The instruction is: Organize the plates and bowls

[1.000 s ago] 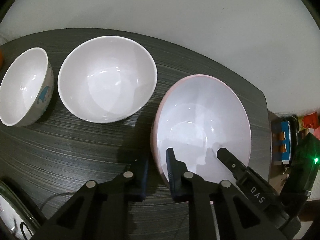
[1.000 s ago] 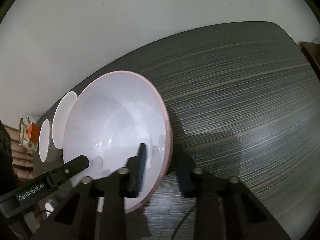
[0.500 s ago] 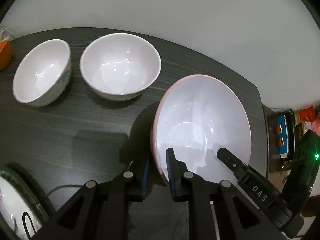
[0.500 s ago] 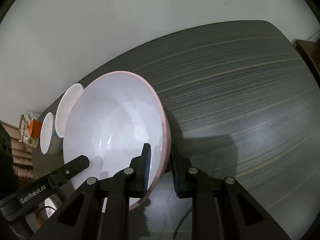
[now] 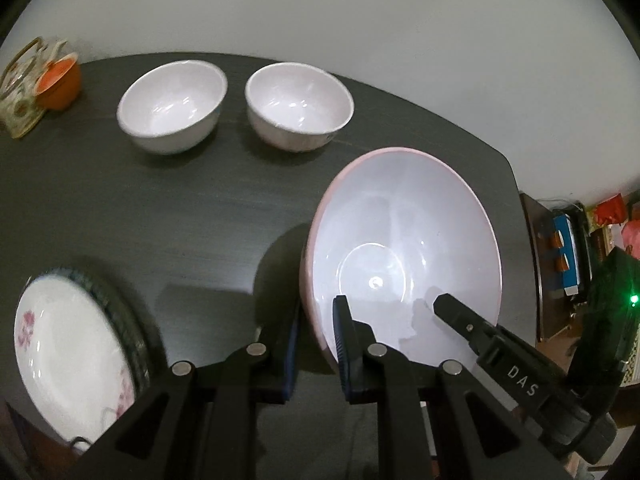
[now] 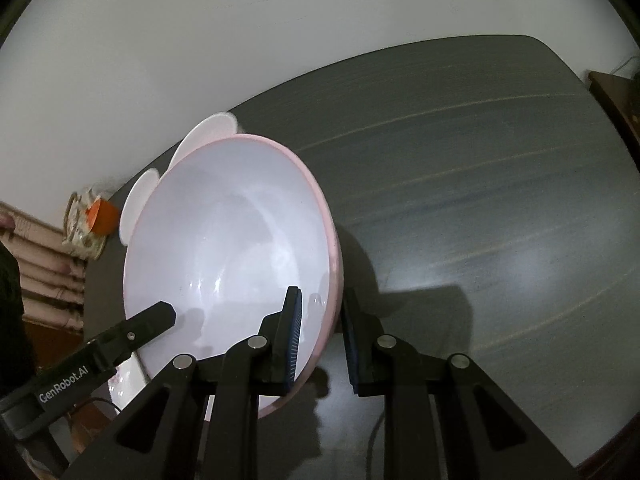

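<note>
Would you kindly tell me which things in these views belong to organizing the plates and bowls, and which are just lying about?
Belongs to the job:
- pink bowl, gripped at its rim from two sides by left gripper and right gripper
- two white bowls on the table
- floral plate

Just lying about:
- orange cup in a patterned holder
- shelf clutter beside the table

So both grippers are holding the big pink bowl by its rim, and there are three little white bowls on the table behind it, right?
Almost. The left gripper and right gripper do pinch the big pink bowl by its rim, but the left wrist view shows only two small white bowls behind it, not three.
</note>
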Available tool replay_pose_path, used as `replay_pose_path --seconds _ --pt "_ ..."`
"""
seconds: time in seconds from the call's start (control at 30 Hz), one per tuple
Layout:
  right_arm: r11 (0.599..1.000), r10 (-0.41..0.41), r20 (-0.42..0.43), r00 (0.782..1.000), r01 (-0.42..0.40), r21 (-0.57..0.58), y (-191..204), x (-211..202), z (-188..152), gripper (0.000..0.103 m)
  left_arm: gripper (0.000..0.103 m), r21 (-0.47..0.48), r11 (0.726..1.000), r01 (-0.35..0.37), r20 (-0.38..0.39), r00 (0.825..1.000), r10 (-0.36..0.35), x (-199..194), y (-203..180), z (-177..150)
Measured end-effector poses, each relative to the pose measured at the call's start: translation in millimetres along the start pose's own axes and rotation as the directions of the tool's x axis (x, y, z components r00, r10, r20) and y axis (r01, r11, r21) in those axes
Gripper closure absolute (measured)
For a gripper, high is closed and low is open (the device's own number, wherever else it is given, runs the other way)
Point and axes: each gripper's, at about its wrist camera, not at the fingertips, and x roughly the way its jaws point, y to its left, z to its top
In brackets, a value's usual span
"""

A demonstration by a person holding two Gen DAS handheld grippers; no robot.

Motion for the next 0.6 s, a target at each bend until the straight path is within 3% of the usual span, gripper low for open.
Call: replay_pose_path --seconds 0.27,0.6 --pt "0.999 0.0 0.002 1.0 0.0 -0.034 17 -21 -42 0.084 0.087 -0.031 0.999 0.012 -0.004 1.0 -0.012 -13 16 -40" --pt "0.998 -0.017 -0.048 0.999 0.014 -0.063 32 -17 -85 0.083 0.087 -0.017 1.0 -0.005 -0.032 0.999 0.005 -16 32 -74"
